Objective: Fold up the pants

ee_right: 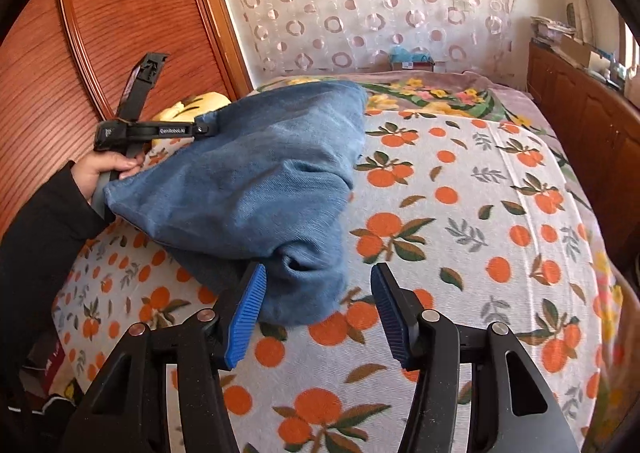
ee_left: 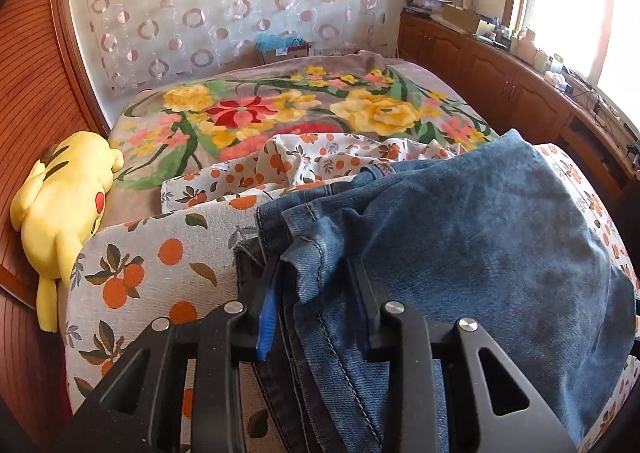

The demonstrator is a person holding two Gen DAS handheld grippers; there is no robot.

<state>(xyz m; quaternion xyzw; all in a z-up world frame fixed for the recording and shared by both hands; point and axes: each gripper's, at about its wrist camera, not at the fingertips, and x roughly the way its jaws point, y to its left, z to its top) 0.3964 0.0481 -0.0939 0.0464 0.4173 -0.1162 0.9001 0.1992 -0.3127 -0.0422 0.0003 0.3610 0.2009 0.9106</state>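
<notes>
Jeans [ee_right: 256, 181] are bunched on the orange-print bedsheet [ee_right: 460, 213], hems pinched by the left gripper [ee_left: 312, 285]; right gripper [ee_right: 318, 309] gapes beside the folded end, holding nothing, so one tug might undo that loose fold

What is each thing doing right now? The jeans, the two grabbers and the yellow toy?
jeans: bunched, partly lifted off the bed.
left gripper: jaws shut on the jeans' edge.
right gripper: jaws open, jeans end between them.
yellow plush toy: lying by the headboard.
</notes>
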